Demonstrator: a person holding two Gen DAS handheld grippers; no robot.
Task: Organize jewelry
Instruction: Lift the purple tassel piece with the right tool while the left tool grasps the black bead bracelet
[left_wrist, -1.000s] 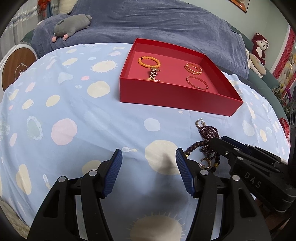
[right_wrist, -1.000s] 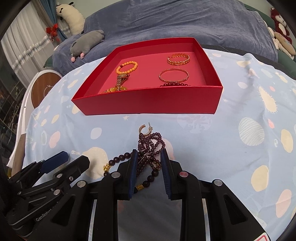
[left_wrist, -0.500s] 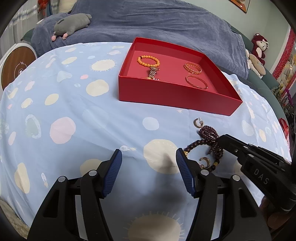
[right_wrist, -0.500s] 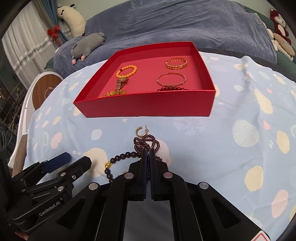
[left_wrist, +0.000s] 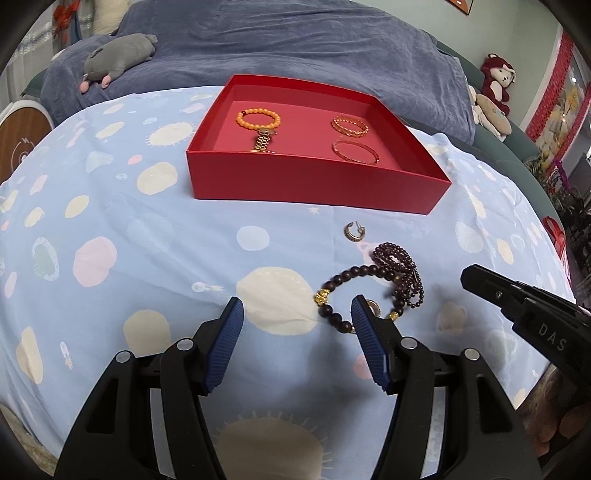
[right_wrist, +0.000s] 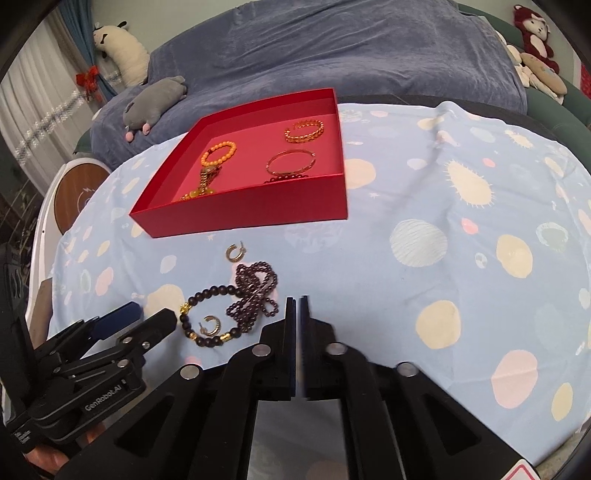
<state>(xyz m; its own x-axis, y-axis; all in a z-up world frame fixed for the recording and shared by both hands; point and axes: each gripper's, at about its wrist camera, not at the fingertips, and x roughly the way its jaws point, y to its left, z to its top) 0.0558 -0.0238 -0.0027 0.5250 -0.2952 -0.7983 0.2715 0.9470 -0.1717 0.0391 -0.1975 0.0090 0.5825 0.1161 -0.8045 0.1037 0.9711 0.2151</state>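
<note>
**Mia:** Where are the beads?

**Ben:** The dark bead bracelet lies on the spotty blue cloth, near us. A purple bead string is tangled up at its right side, touching it. A small gold hoop earring sits inside the bracelet's ring. Another hoop earring lies a bit farther away, between the beads and the red box.

**Mia:** What is in the box?

**Ben:** An orange bead bracelet at the far left, with a gold watch just in front of it. On the right there is a gold chain bracelet, and a thin gold bangle nearer to us.

**Mia:** What are the grabbers doing?

**Ben:** The left gripper has its blue fingers wide apart and holds nothing. Its right finger hides a bit of the dark bracelet. The right gripper has its fingers squeezed almost together, with only a thin gap. Nothing is between them. It sits just right of the purple beads, not touching.

**Mia:** And behind?

**Ben:** A gray plush toy lies on a blue blanket.
</note>
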